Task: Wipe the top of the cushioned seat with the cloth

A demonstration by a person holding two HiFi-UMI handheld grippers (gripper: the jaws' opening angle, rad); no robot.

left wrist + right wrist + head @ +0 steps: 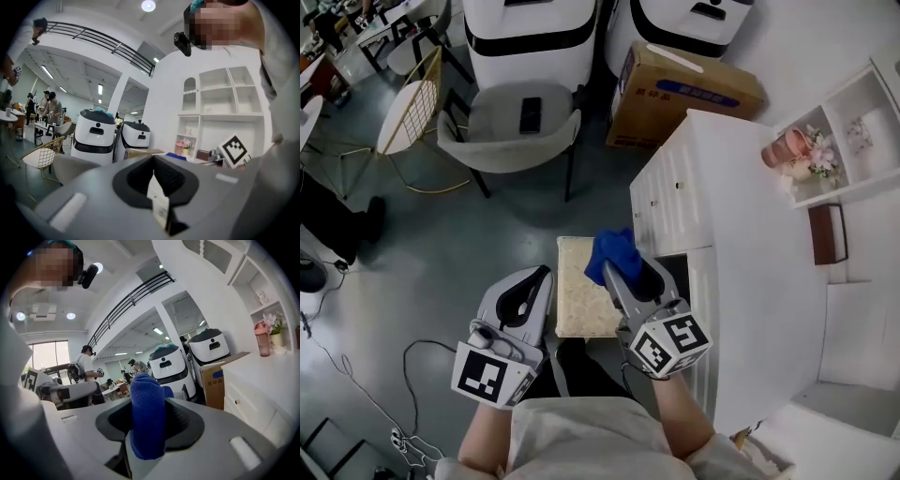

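Beyond the cushioned seat (581, 291) and well off to its left stands a gold wire chair (406, 114). A grey chair (502, 131) stands nearer, also beyond the seat and apart from it.

Your left claw (534, 281) is just beside the seat's left edge, level with its middle and clear of the top surface. The left gripper view shows its jaws together. Nothing is held in them but a small white label (157, 199) that shows at the seam.

The seat itself is a square, cream-coloured pad directly ahead of you, between your two claws. Most of its top is exposed.

The cloth (614, 255) is blue and bunched. It lies over the seat's far right corner, partly overhanging that edge. You cannot tell from any view whether it presses on the cushion.

Your right claw (628, 274) reaches in along the seat's right edge. The right gripper view shows its jaws clamped on the cloth, a thick fold of which stands up out of them.

A cardboard box (684, 94) sits on the floor, beyond the seat and to its right. A white cabinet (741, 234) with drawers stands right of the seat, close beside your right claw.
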